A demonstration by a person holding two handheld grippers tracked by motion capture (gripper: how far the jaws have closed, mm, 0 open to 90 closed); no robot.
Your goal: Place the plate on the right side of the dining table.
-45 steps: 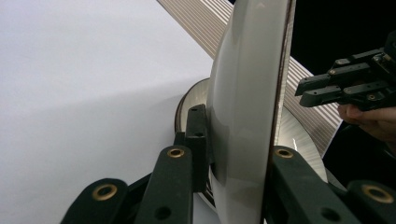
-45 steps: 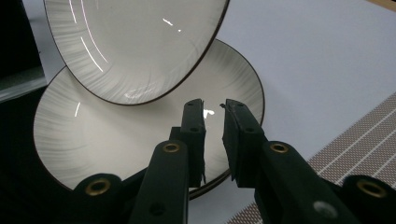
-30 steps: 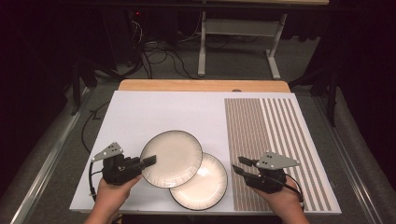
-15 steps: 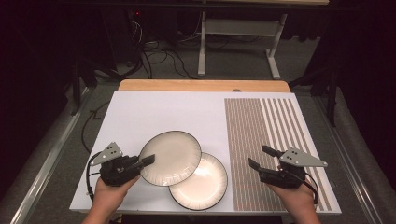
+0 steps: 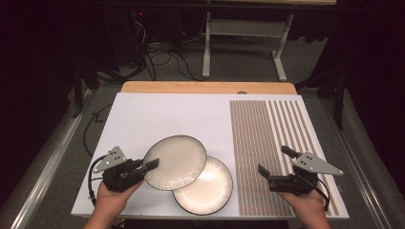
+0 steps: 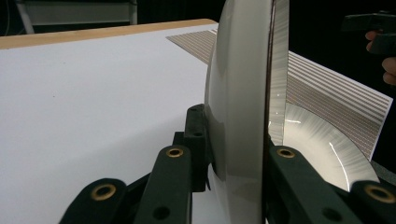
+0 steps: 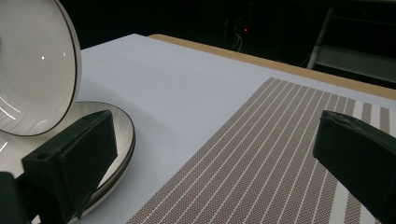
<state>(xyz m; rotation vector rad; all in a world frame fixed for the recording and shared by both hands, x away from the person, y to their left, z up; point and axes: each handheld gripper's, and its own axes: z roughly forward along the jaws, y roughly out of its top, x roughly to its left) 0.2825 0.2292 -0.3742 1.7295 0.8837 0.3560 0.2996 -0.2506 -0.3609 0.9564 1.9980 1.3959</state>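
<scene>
Two cream plates with dark rims overlap near the table's front edge. The upper plate (image 5: 175, 162) (image 6: 243, 93) (image 7: 32, 70) is tilted, its right side over the lower plate (image 5: 210, 188) (image 6: 322, 140) (image 7: 112, 126), which lies flat. My left gripper (image 5: 152, 165) (image 6: 233, 158) is shut on the upper plate's left rim, one jaw on each face. My right gripper (image 5: 273, 160) (image 7: 217, 158) hovers over the striped mat (image 5: 267, 143) (image 7: 280, 154), right of the lower plate. Its jaws have just been opening and stand wide apart with nothing between them.
A white sheet (image 5: 176, 117) covers most of the table, with a wooden strip (image 5: 205, 87) along the far edge. Beyond the table are cables and a metal stand (image 5: 243, 43) on the dark floor.
My right gripper has moved right, away from the lower plate's rim, and its jaws have spread wide. The left gripper and its plate have stayed put.
</scene>
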